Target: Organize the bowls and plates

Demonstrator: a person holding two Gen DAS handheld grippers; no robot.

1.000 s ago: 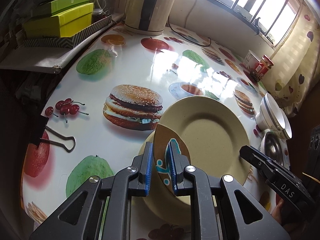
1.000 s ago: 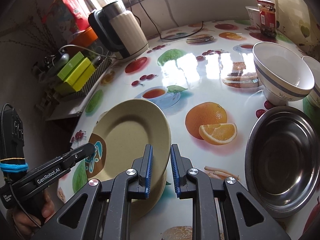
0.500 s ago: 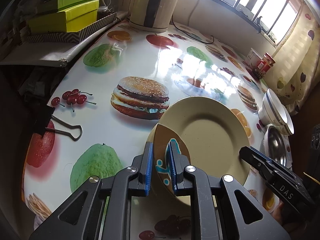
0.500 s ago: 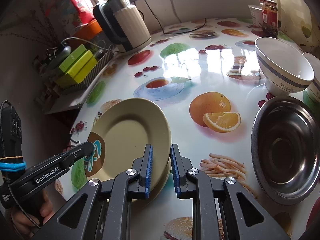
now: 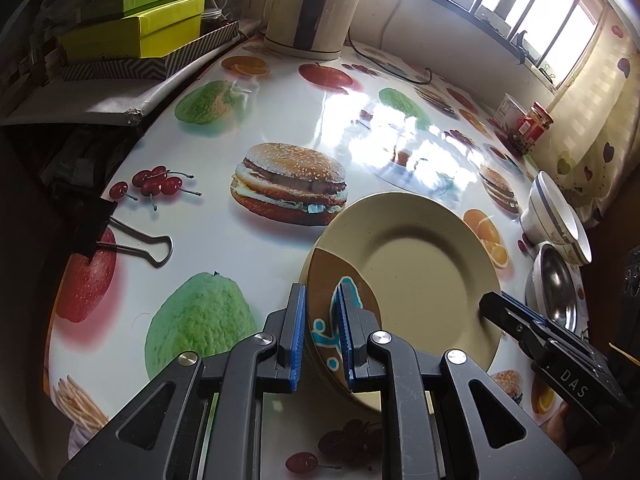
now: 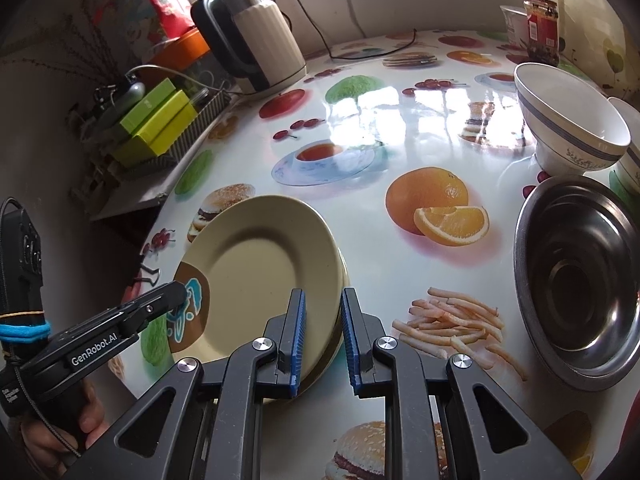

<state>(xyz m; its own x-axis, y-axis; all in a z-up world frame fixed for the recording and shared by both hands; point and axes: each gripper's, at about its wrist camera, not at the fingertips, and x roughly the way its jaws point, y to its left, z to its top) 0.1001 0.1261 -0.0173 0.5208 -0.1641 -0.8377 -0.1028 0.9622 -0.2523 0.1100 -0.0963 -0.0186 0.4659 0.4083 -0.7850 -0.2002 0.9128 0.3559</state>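
A beige plate (image 5: 416, 276) with a brown printed patch is held tilted over the table, above another beige plate whose rim shows under it (image 6: 343, 276). My left gripper (image 5: 322, 332) is shut on the plate's patched edge. My right gripper (image 6: 323, 340) is shut on the opposite edge of the plate (image 6: 256, 272). Each gripper shows in the other's view: the right gripper (image 5: 490, 308) and the left gripper (image 6: 178, 294). A steel bowl (image 6: 580, 300) and white bowls with blue bands (image 6: 572, 136) stand at the right.
The table (image 5: 248, 240) has a glossy food-print cover. A binder clip (image 5: 120, 240) lies at its left edge. An electric kettle (image 6: 252, 44) and its cord stand at the back. Green boxes (image 5: 140, 32) sit on a side shelf. A red jar (image 6: 540, 20) stands far right.
Both grippers have drawn back toward the near edge of the table with the plate held between them. The plate has tilted a little more, and the lower plate's rim now shows.
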